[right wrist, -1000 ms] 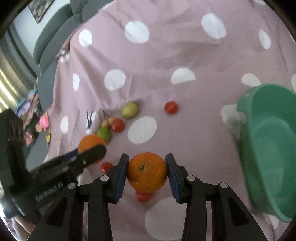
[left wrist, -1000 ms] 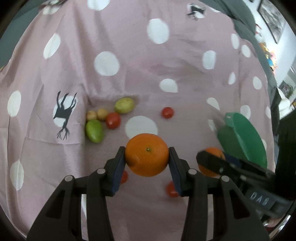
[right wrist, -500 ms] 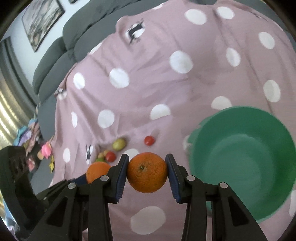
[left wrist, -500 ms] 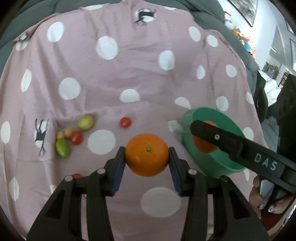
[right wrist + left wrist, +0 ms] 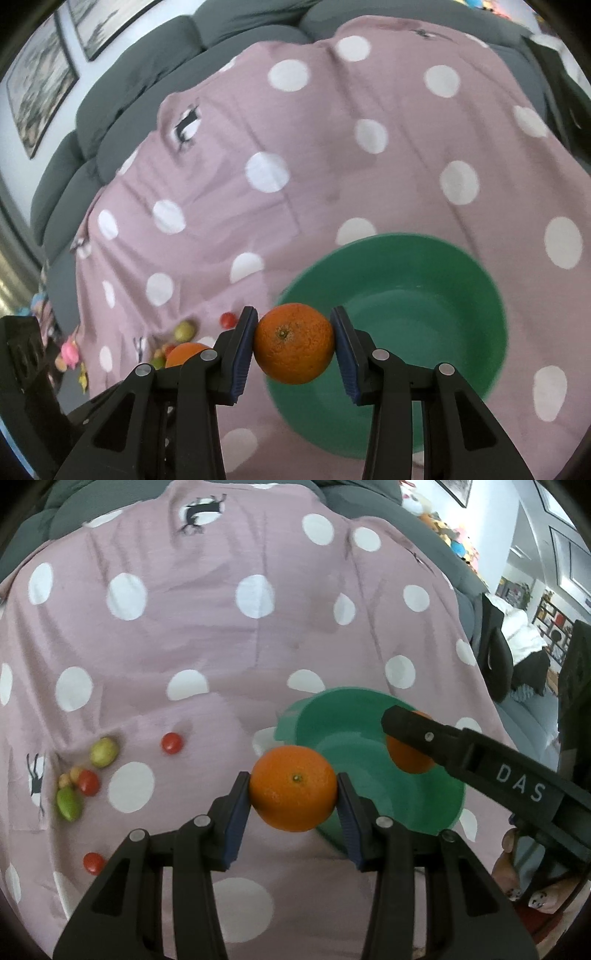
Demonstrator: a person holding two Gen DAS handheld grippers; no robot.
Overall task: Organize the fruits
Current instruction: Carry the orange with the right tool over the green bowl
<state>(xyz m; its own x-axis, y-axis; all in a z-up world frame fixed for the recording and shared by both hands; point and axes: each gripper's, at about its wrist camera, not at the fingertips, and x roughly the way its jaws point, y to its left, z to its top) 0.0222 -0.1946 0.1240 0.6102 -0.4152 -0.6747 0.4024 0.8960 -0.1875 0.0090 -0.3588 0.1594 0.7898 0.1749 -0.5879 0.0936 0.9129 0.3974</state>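
- The left tongs [image 5: 293, 794] pinch an orange [image 5: 293, 788] at centre frame; a second ago they hung over the loose fruit, and now the bowl [image 5: 424, 812] lies just right of them.
- The right tongs [image 5: 293, 345] pinch a second orange [image 5: 293, 343]; the bowl has slid from the right edge to lower centre-right in their view, right behind the orange.
- Both oranges look carried over for dropping; neither is released yet.
- The bowl's inside shows bare green, nothing in it.
- Small fruit remain on the spotted cloth [image 5: 221, 646] at left: tomatoes [image 5: 171, 743] and a green fruit [image 5: 69, 804].
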